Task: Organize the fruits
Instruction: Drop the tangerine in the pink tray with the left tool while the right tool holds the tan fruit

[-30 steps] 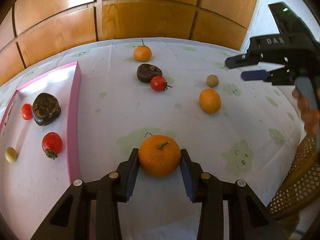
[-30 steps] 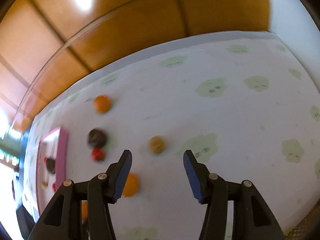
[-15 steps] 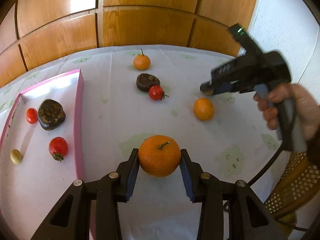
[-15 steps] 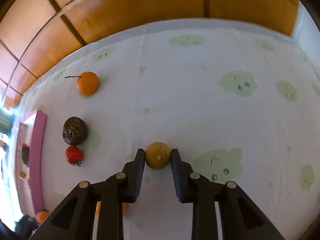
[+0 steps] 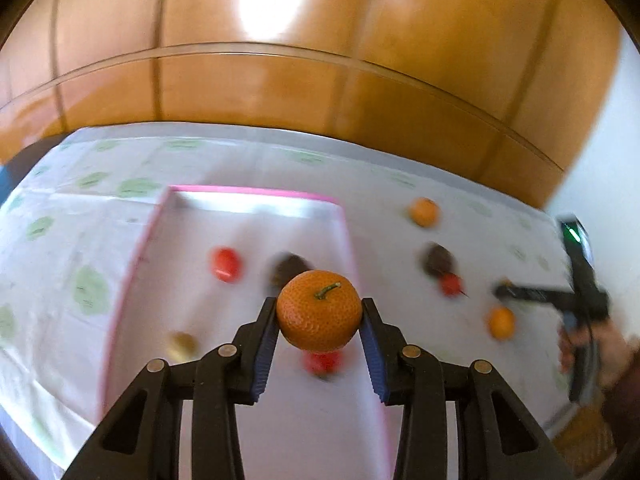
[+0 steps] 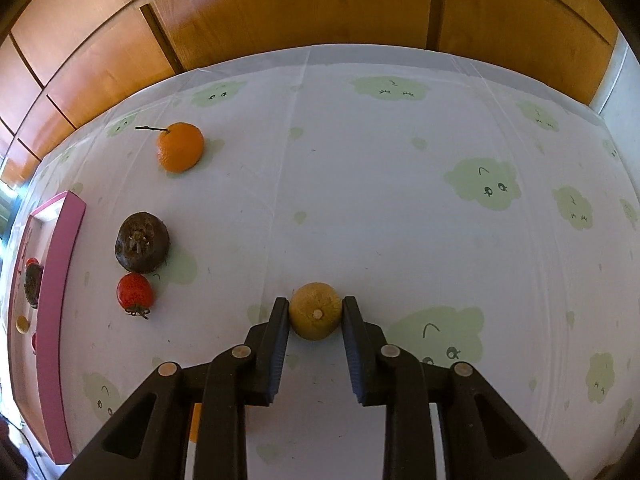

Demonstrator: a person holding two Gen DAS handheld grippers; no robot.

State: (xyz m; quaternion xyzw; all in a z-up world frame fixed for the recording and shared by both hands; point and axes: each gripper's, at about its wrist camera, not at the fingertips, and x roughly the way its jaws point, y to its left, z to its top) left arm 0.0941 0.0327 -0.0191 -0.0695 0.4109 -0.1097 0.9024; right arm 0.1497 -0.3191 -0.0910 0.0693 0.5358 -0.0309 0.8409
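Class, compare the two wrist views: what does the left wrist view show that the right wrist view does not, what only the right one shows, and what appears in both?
Only the left wrist view: the left gripper shut on a stemmed orange over the pink tray, and the whole tray floor with its blurred fruits.

Only the right wrist view: the small yellow-brown fruit clamped in the right gripper, resting on the tablecloth.

Both: the tray, the loose orange, the dark brown fruit, the red fruit beside it, and the wooden panels.
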